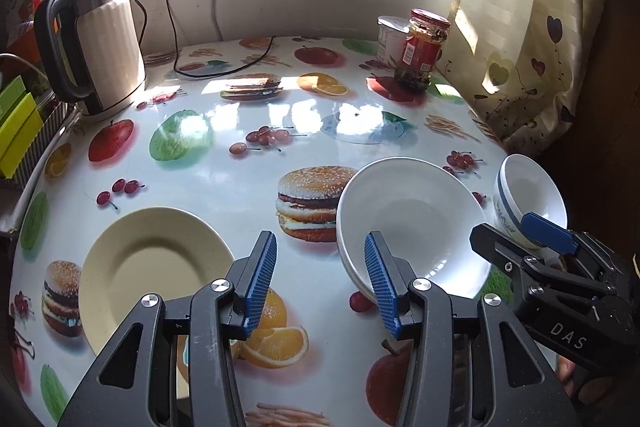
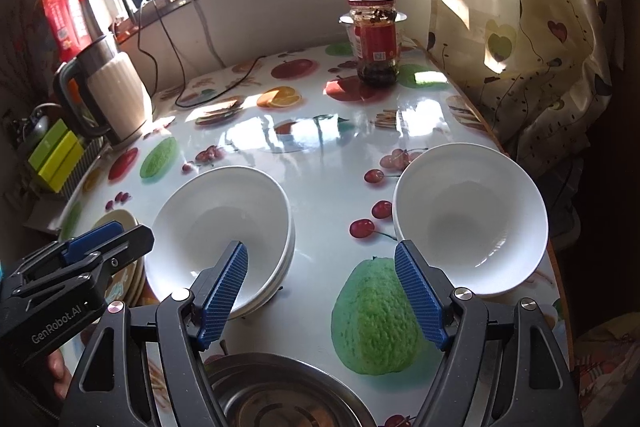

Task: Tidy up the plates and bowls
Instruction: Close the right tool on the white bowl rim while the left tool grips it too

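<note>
Open tabletop (image 2: 320, 187) between stacked bowls (image 2: 224, 227) and bowl (image 2: 472, 219)

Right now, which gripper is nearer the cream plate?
Left. The left gripper hangs open just beside the cream plate, near its rim. The right gripper is farther off, past the stacked white bowls.

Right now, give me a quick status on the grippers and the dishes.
Left hand-held gripper open, empty; right hand-held gripper open, empty. Stacked white bowls, single white bowl, cream plate untouched. Nothing in the way.
</note>
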